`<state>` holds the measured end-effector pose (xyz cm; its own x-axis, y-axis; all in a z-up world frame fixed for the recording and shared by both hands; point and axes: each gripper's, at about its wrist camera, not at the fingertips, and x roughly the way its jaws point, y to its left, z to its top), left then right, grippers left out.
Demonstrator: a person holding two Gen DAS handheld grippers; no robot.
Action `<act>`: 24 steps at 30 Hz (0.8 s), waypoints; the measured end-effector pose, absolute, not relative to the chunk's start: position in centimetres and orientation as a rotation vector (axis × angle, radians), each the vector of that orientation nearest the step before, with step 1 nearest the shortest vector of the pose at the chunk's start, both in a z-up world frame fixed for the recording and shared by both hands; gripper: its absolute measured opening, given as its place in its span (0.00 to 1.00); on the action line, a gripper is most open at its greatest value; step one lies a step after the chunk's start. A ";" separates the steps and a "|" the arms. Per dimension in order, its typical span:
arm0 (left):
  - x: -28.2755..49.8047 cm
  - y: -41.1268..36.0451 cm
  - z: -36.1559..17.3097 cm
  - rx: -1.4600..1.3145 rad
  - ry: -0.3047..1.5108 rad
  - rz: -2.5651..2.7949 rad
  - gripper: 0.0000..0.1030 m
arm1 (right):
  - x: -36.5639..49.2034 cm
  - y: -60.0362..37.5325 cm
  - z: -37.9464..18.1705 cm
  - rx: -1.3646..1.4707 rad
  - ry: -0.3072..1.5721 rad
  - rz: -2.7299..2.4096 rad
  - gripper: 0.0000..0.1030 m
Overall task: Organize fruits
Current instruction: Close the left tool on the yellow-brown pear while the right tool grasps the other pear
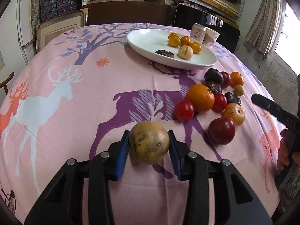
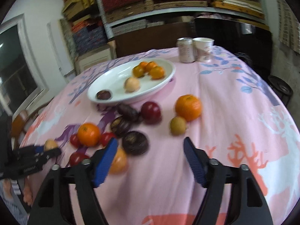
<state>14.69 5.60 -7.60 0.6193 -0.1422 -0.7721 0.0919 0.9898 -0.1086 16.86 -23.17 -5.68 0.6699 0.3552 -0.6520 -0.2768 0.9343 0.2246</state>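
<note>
My left hand-held gripper (image 1: 149,146) is clamped on the round yellow-brown speckled fruit (image 1: 149,145); lift straight, carry level to the white oval plate (image 1: 142,43). Right hand-held gripper (image 2: 151,159) stands apart, empty.

Storeroom-like home rm: shelves (image 2: 168,0) w/ stacked mats, boxes; clothed table (image 1: 75,103).

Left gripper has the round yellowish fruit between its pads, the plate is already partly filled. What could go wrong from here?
The yellowish fruit is round and smooth; held only at its sides by the left gripper, it may slip. Dropped on the plate, it could roll. The open right gripper may nudge the dark fruit.
</note>
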 end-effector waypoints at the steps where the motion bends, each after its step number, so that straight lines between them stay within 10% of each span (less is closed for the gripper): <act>1: 14.7 5.6 -7.6 -0.058 0.893 -0.135 0.38 | 16.6 -22.5 -5.8 0.082 0.761 0.378 0.59; 24: 15.0 5.3 -8.0 -0.047 0.915 -0.142 0.38 | 16.9 -17.5 -7.5 0.040 0.913 0.557 0.37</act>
<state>15.02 5.30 -7.98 0.6012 -0.1424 -0.7863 0.1028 0.9896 -0.1006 16.94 -17.46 -7.50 0.4805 0.4732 -0.7384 -0.4397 0.8584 0.2640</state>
